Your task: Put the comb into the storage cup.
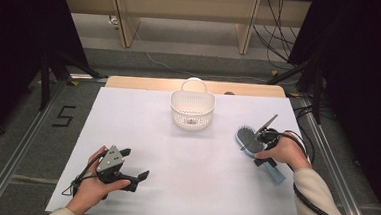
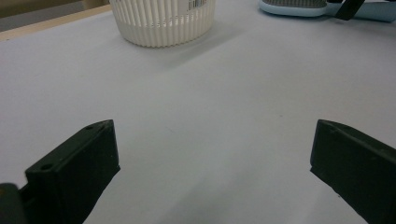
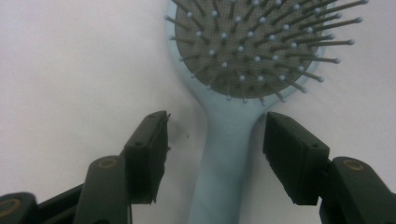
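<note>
The brush is lying bristles-up on the white table, at its right side, with the head pointing toward the far edge and the handle toward the person. The right gripper is standing over the handle just below the head; its jaws are straddling the handle, with a clear gap on one side and the other pad very close, so whether that pad is touching is hard to make out. No grip is showing. In the high view the right hand is covering most of the gripper and the middle of the brush, leaving the head and the handle's end showing. In the right gripper view the head's top is cut off by the frame edge.

The left gripper is sitting near the table's front left corner, jaws wide apart over bare table. The basket is standing near the far edge; its inside is partly hidden by its wall.
</note>
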A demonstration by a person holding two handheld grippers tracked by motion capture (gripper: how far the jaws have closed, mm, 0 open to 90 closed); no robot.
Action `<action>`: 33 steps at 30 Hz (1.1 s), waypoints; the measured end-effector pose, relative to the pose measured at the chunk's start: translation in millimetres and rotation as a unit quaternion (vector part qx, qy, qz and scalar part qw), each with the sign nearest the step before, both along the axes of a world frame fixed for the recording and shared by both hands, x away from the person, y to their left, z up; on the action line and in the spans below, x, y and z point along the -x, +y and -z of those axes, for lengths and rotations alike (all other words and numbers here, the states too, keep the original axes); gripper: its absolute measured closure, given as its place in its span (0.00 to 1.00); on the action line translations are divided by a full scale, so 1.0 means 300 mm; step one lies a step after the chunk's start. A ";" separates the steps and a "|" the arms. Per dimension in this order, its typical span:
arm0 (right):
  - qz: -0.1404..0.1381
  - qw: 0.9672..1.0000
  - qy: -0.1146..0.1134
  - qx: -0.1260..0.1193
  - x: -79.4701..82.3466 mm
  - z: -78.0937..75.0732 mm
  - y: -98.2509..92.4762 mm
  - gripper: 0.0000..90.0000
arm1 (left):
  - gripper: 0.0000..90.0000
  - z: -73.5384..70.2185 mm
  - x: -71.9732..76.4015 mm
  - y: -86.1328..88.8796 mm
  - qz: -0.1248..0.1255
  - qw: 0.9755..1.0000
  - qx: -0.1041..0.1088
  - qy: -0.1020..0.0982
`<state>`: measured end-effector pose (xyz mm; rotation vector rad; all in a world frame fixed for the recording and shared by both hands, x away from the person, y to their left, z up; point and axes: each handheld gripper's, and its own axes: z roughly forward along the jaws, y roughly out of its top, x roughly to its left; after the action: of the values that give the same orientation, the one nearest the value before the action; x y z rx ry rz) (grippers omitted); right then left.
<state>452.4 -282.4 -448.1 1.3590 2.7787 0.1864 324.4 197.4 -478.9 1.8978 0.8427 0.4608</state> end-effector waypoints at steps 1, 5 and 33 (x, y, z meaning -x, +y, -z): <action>0.002 1.000 0.002 0.003 -0.001 0.001 0.000 0.46 | 0.01 0.000 0.000 0.000 0.000 1.000 0.001 0.000; 0.011 1.000 0.017 0.006 -0.010 0.008 -0.002 0.49 | 0.01 0.000 0.000 -0.001 0.001 1.000 0.001 0.001; 0.030 0.999 0.027 0.030 -0.040 0.005 0.012 0.74 | 0.01 0.001 -0.001 -0.005 0.004 1.000 0.001 0.001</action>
<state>464.5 -279.0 -449.4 1.4539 2.7578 0.0640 324.6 195.9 -479.2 1.9002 0.8374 0.4530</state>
